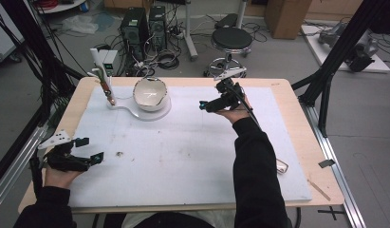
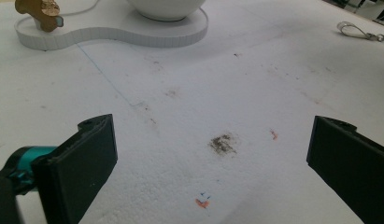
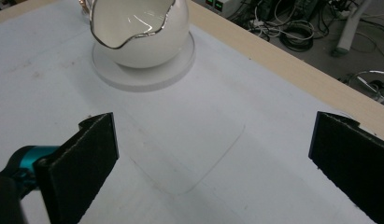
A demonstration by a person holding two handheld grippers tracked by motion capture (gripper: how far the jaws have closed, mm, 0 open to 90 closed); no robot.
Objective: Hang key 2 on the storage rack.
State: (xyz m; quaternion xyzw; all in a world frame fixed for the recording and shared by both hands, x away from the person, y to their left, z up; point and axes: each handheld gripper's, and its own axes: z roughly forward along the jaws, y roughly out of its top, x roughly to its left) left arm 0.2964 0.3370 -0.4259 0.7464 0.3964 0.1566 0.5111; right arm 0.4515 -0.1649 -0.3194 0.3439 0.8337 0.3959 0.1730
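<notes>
I am steering two handheld grippers over a white foam board (image 1: pixel 192 156) on a wooden table. My right gripper (image 1: pixel 205 105) hangs in the air right of centre, its jaws spread wide and holding nothing. It faces the white bowl (image 1: pixel 150 93), which sits at about nine o'clock from it, a little way off. The bowl has a wavy, dark-edged rim and stands upright on a round white base (image 3: pixel 180 65). In the right gripper view the bowl (image 3: pixel 139 32) lies at roughly eleven o'clock, beyond the jaws, not yet between them.

My left gripper (image 1: pixel 90 149) rests low at the board's near left edge, jaws also released and empty, well apart from the bowl. At eleven o'clock from it, left of the bowl, a brown tool (image 1: pixel 107 90) stands in a holder.

I judge the step to be reaching for the bowl. To do it well, I should swing toward eleven o'clock, centre the rim wall between the jaws, come in level, and close gently, since the glazed wall looks slippery and the base may slide.
</notes>
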